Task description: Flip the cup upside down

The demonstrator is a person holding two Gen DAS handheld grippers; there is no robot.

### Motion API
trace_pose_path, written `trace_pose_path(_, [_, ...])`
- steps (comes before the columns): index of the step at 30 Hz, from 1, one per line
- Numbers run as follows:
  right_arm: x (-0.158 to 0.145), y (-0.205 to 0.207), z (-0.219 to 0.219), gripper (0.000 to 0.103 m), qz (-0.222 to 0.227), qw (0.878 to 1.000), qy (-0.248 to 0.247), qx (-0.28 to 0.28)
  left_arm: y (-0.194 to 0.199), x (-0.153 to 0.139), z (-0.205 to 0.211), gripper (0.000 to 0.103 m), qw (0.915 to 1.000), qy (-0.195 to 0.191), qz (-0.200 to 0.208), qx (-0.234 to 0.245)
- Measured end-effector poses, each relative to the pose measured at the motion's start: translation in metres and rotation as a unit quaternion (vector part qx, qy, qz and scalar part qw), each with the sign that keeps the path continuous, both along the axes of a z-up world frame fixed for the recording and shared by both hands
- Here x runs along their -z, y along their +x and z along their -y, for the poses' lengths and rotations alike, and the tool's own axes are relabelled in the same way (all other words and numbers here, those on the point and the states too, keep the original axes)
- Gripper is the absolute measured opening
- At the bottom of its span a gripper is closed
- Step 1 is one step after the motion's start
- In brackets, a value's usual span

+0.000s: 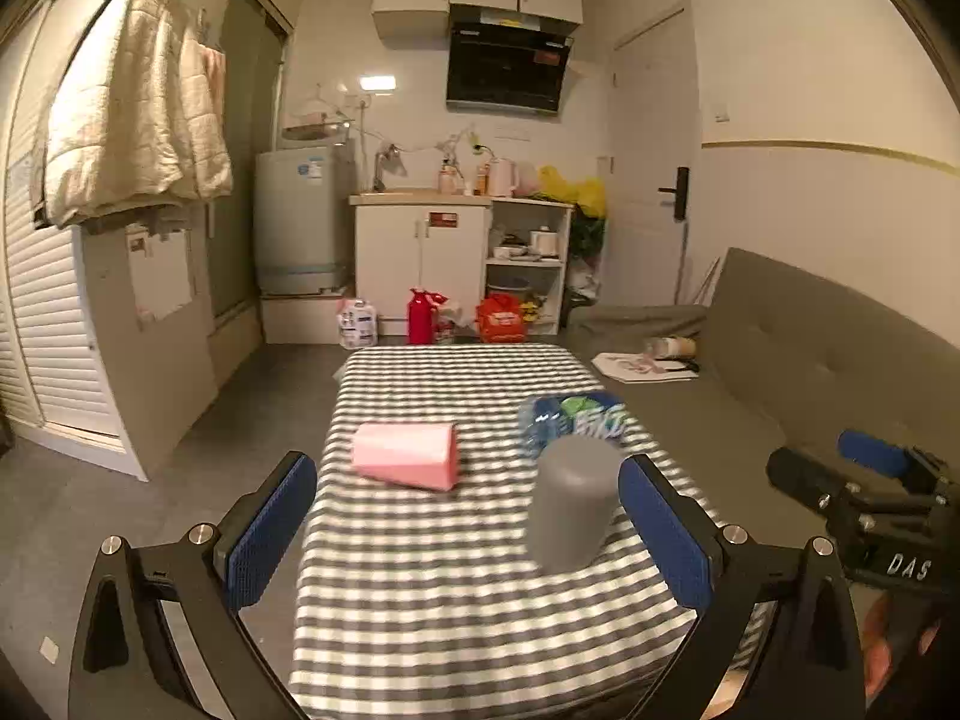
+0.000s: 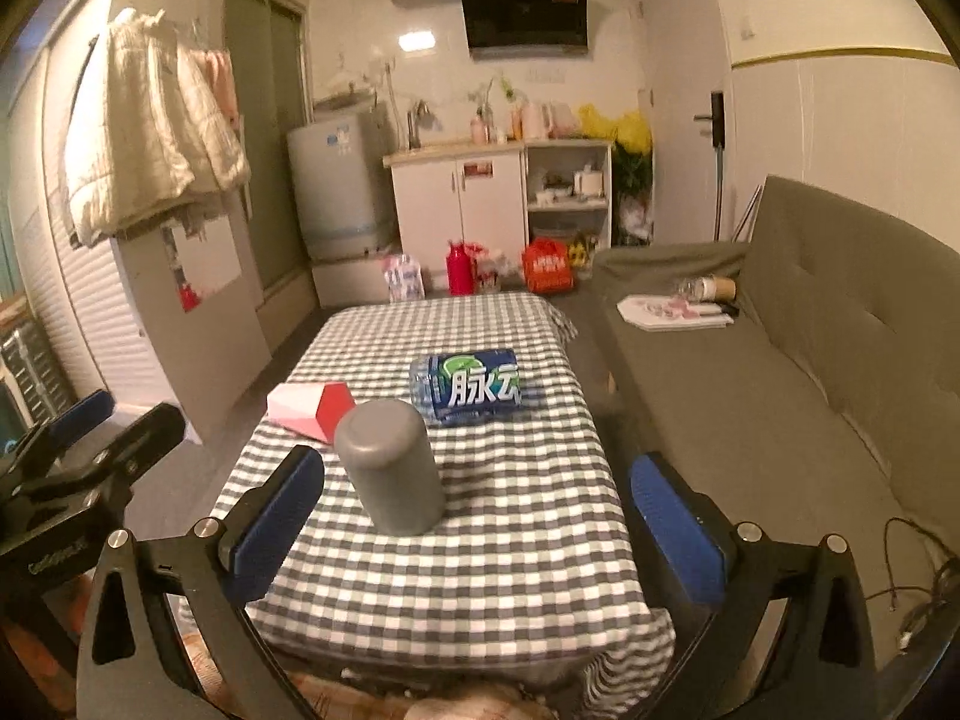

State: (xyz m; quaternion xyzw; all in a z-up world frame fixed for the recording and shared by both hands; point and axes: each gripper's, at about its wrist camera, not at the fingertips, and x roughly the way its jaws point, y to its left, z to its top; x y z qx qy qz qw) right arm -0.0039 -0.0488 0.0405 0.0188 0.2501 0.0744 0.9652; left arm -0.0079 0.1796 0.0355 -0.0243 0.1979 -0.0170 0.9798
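A grey cup (image 1: 573, 501) stands mouth down on the checked tablecloth (image 1: 468, 588); it also shows in the right wrist view (image 2: 393, 468). My left gripper (image 1: 474, 531) is open and empty, its right finger close beside the cup. My right gripper (image 2: 480, 525) is open and empty, held back from the cup over the near part of the table. The right gripper also shows in the left wrist view (image 1: 864, 480), off the table's right side.
A pink box (image 1: 408, 456) lies on its side left of the cup, also in the right wrist view (image 2: 309, 408). A blue drink bottle (image 2: 468, 387) lies behind the cup. A grey sofa (image 2: 780, 396) runs along the right of the table. Kitchen cabinets stand far behind.
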Motion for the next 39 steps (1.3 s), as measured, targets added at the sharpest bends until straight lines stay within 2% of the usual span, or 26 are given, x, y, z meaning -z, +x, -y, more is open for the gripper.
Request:
trace_pose_path(6, [0.032,-0.004,-0.005,0.103,0.026,1.0,-0.013,0.009,-0.005,0.035,-0.003,0.103,0.9994,0.022,-0.021,-0.016])
trace_pose_path(9, [0.049,0.001,-0.003,0.103,-0.001,1.0,-0.01,0.012,-0.004,0.039,-0.006,0.103,0.9992,0.012,-0.029,-0.026])
trace_pose_path(14, [0.045,-0.008,-0.013,0.103,0.027,0.999,-0.029,-0.001,-0.005,0.041,-0.003,0.103,0.9991,0.017,-0.026,-0.028])
trace_pose_path(17, [0.048,-0.008,-0.021,0.103,0.024,0.999,-0.041,-0.011,-0.007,0.041,0.0,0.103,0.9991,0.023,-0.025,-0.024])
trace_pose_path(39, [0.049,-0.009,-0.019,0.103,0.022,0.999,-0.032,-0.003,-0.006,0.043,0.001,0.103,0.999,0.022,-0.031,-0.021])
